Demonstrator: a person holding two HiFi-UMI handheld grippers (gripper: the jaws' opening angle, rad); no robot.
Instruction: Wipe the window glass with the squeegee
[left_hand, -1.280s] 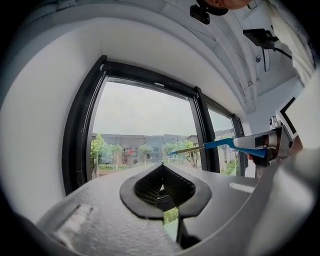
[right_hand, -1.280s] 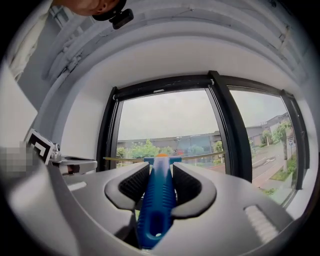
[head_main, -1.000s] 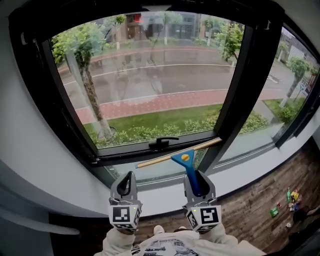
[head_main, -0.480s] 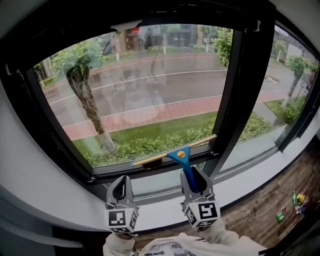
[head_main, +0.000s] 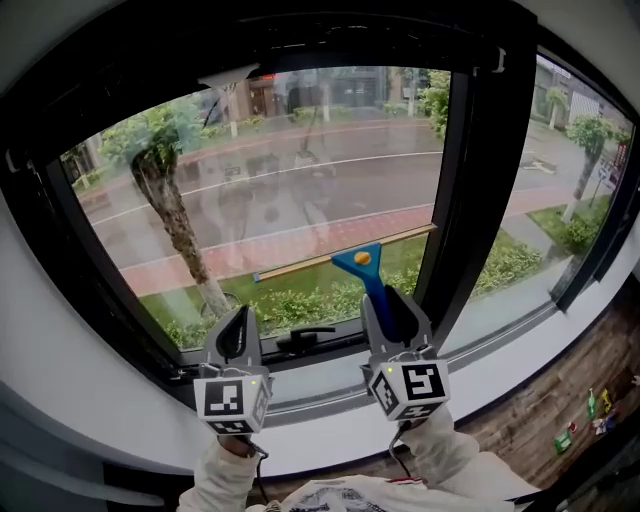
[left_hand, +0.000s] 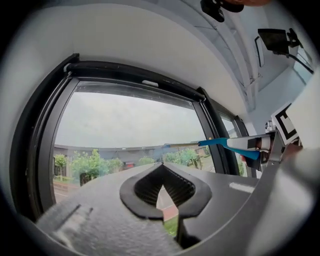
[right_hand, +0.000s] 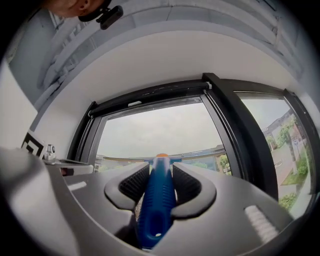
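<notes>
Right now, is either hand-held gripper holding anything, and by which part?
The right hand-held gripper grips the squeegee by its blue handle; the left hand-held gripper is shut, empty.

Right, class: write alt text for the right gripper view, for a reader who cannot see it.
The right gripper is shut on the blue ribbed-handled squeegee, its thin blade stretching sideways before the black-framed window glass. Grey sky fills the pane.

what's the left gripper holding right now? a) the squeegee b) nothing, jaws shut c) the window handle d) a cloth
B: in the left gripper view, the left gripper has its jaws closed together with nothing between them, while the squeegee is clamped in the right gripper.
</notes>
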